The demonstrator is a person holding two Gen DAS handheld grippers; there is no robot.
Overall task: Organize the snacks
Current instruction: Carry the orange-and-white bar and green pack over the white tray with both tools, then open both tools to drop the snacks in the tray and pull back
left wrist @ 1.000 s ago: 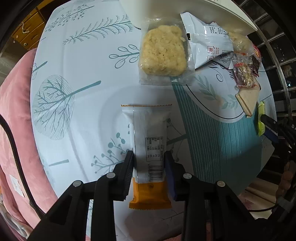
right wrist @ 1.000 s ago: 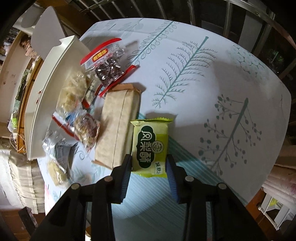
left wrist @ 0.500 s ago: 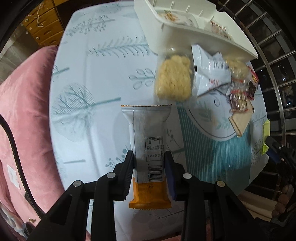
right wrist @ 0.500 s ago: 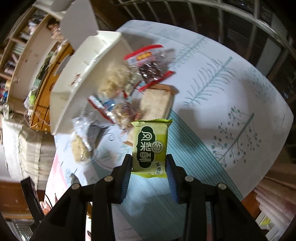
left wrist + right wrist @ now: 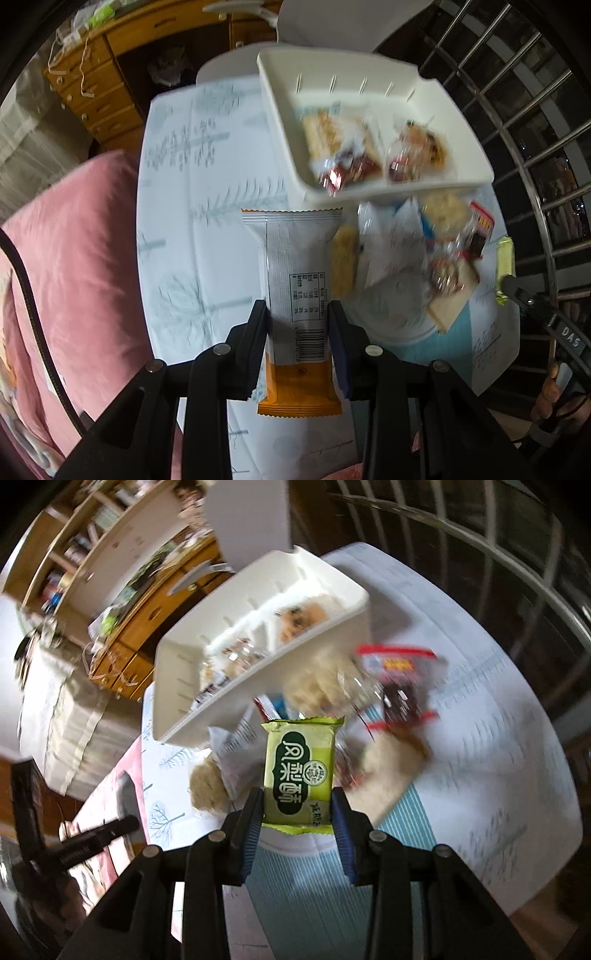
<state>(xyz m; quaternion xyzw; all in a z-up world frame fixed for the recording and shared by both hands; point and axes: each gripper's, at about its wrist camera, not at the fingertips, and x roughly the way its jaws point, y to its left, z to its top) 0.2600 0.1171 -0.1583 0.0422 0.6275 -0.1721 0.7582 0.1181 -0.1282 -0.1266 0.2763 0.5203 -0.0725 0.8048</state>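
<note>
My left gripper is shut on a long silver-and-orange snack bar, held high above the table. My right gripper is shut on a green pineapple-cake packet, also lifted off the table. The white divided tray stands at the table's far side with a few wrapped snacks inside; in the right wrist view the tray lies up and left of the packet. A loose heap of snack packets lies on the table in front of the tray, also seen as snack packets in the right wrist view.
The table wears a white cloth with a tree print and a teal striped patch. A pink cushion is at the left. Metal window bars run along the right. A wooden drawer unit stands behind.
Both grippers have risen with their packets, so the table looks smaller and the tray's inside has come into sight. The right view has rolled, bringing the tray toward the top centre.
</note>
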